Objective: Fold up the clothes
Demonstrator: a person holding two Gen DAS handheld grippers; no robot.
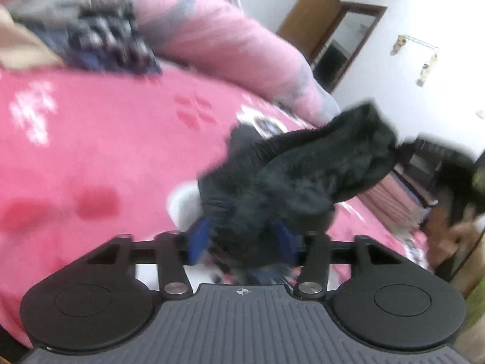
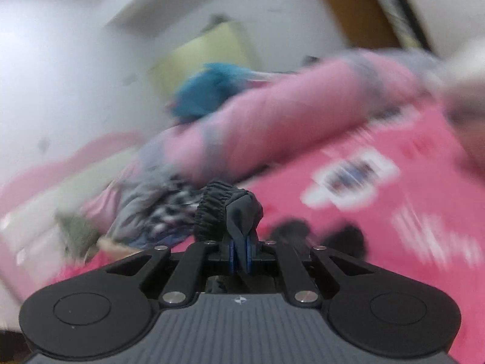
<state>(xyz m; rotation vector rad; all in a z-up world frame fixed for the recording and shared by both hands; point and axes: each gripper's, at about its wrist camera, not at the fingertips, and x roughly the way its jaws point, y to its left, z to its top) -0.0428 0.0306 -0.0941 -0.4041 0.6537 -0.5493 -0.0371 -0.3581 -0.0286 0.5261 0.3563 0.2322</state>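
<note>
A dark fleecy garment point(image 1: 303, 176) hangs over the pink bed, stretched up and to the right. My left gripper point(image 1: 242, 238) has its blue pads point(image 1: 198, 236) spread apart. The garment's lower end bunches loosely in the gap between them and hides the tips. In the right wrist view, my right gripper point(image 2: 240, 242) is shut on a gathered fold of the same garment point(image 2: 227, 209), whose ribbed elastic band sticks out above the pads. The right gripper shows only as a dark blur at the garment's far end point(image 1: 424, 157).
A pink patterned bedspread point(image 1: 106, 151) covers the bed. A rolled pink and grey quilt point(image 1: 227, 39) lies along its far side, with a pile of mixed clothes point(image 1: 100, 39) and a teal cloth point(image 2: 206, 91). A wooden wardrobe point(image 1: 318, 9) stands by the white wall.
</note>
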